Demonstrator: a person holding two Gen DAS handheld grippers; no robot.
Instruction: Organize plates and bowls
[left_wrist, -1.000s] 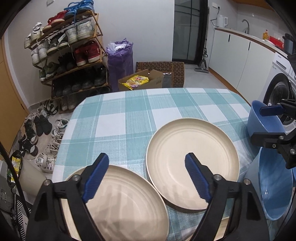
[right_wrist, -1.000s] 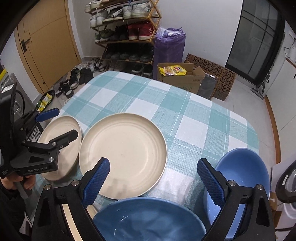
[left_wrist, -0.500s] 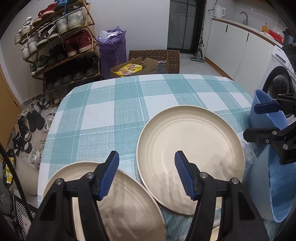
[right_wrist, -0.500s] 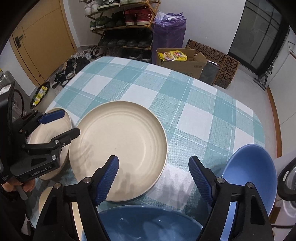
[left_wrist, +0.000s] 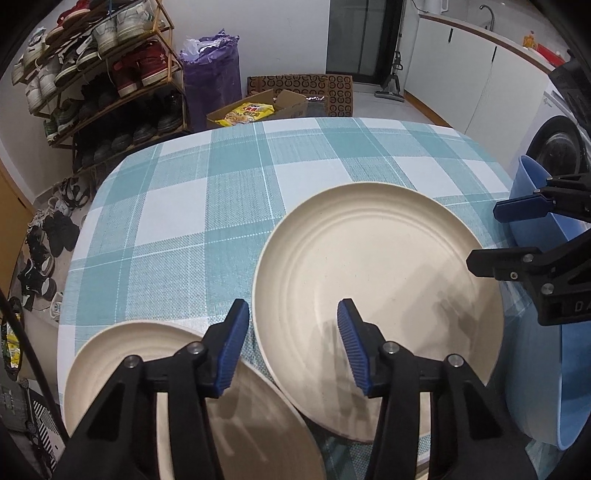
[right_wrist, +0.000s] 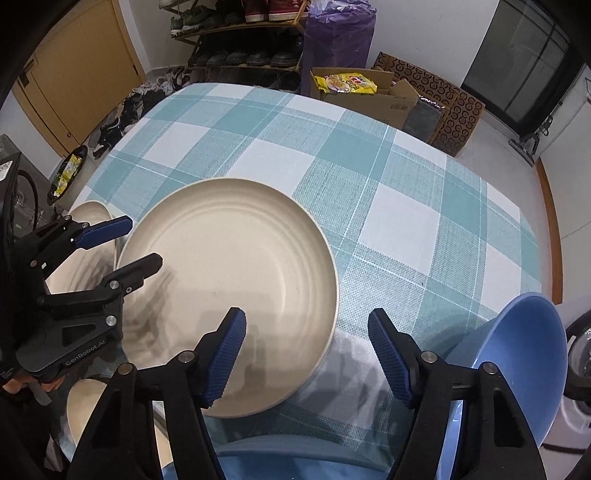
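Note:
A large cream plate (left_wrist: 376, 280) lies on the checked tablecloth; it also shows in the right wrist view (right_wrist: 229, 269). A second cream plate (left_wrist: 122, 369) lies at its left, near the table's front edge. My left gripper (left_wrist: 293, 343) is open and empty, hovering over the near left rim of the large plate. My right gripper (right_wrist: 306, 354) is open and empty above the large plate's near right rim. A blue bowl (right_wrist: 524, 350) stands at the right edge, and another blue bowl (right_wrist: 266, 461) lies under the right gripper. A third cream plate (right_wrist: 81, 410) peeks out at lower left.
The teal and white checked tablecloth (left_wrist: 229, 192) covers the table. Beyond the far edge stand a shoe rack (left_wrist: 99, 74), a purple bag (left_wrist: 210, 74) and a cardboard box (left_wrist: 258, 110). A washing machine (left_wrist: 557, 140) is at the right.
Both grippers have narrowed their opening and moved forward and lower toward the large plate. The plates and bowls have not moved.

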